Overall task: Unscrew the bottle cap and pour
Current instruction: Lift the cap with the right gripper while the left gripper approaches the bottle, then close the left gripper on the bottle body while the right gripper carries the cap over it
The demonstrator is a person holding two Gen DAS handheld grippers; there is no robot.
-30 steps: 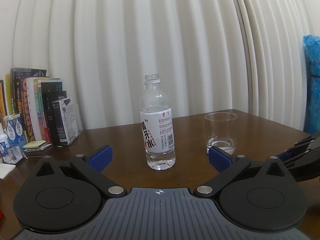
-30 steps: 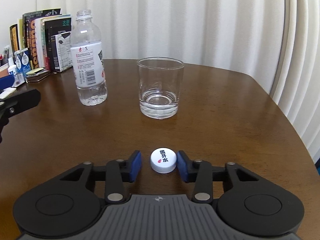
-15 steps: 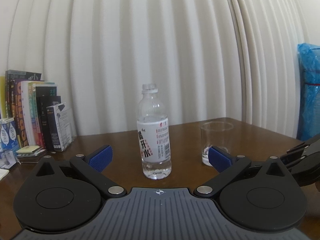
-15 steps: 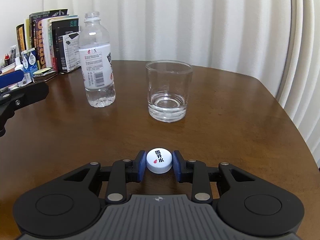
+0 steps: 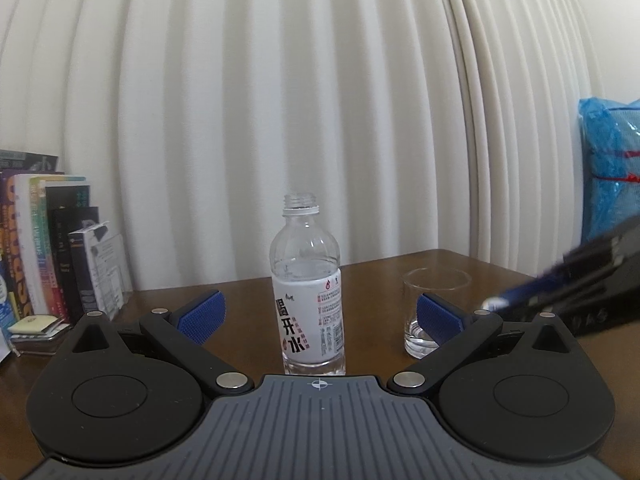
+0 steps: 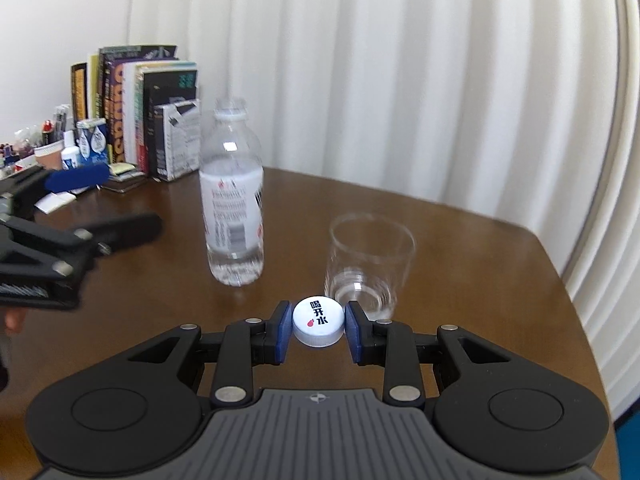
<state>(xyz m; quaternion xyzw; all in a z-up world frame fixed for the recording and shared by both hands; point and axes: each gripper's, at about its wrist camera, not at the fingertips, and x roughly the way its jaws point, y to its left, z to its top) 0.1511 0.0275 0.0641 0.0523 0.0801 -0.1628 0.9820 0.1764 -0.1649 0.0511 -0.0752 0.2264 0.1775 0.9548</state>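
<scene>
Right tongs (image 6: 318,330) clenched on the white cap (image 6: 318,321), blue pads pressing its rim from both sides; printed top faces up, black characters and a small red mark legible. Whether the cap is touching the brown wooden surface (image 6: 460,280) cannot be told. Just beyond the cap, slightly to the right, a clear glass (image 6: 370,266) stands upright with a little water at the bottom. To its left, the bottle (image 6: 233,200) stands upright with its neck uncapped, white label around the middle, water low in the base. Left tongs (image 5: 318,316) released, blue pads spread wide, nothing between them; the bottle (image 5: 307,292) stands centred ahead of the gap, apart from both pads. The glass (image 5: 434,312) shows partly behind the right-hand pad. In the right wrist view the left tongs (image 6: 76,208) appear at the left edge, blurred. A row of books (image 6: 136,104) stands at the far left of the surface against the white pleated curtain (image 6: 380,80), with small boxes and clutter beside them. A blue plastic bag (image 5: 610,168) sits at the right edge of the left wrist view.
</scene>
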